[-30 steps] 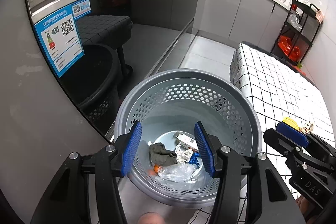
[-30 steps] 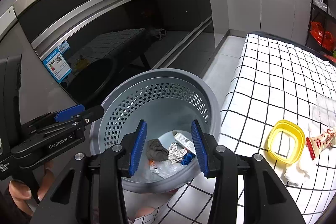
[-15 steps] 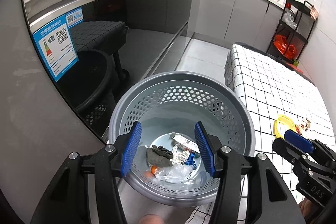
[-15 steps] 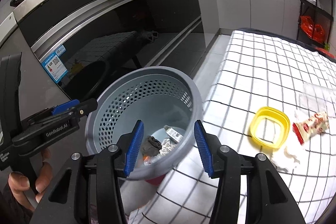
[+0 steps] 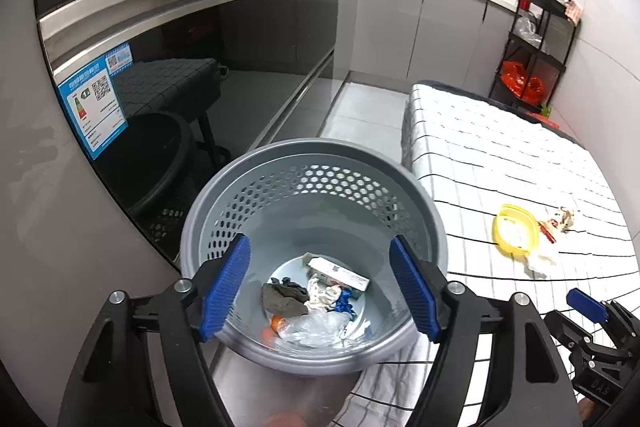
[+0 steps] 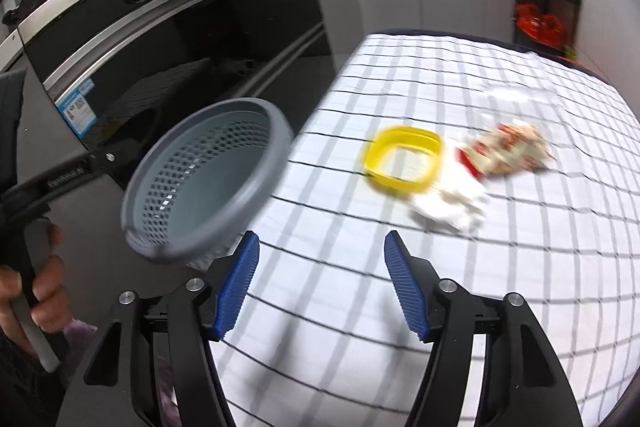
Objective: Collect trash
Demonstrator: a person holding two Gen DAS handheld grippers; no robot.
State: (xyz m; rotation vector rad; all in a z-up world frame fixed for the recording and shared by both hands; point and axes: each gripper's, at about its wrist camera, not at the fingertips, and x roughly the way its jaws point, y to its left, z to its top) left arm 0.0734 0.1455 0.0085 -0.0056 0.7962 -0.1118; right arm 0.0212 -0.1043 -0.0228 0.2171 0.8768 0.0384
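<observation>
Grey perforated bin (image 5: 312, 227) sits off the table's corner with a box, rag and plastic wrap already at the bottom. Right gripper (image 6: 320, 287) has swung away from it toward the checked cloth (image 6: 440, 307), jaws just opening, nothing between them. Left gripper (image 5: 320, 291) over the bin has opened wider too, empty. Next up is probably the yellow lid (image 6: 404, 163), tissue (image 6: 448, 207) or red wrapper (image 6: 504, 151), though they're blurry.
</observation>
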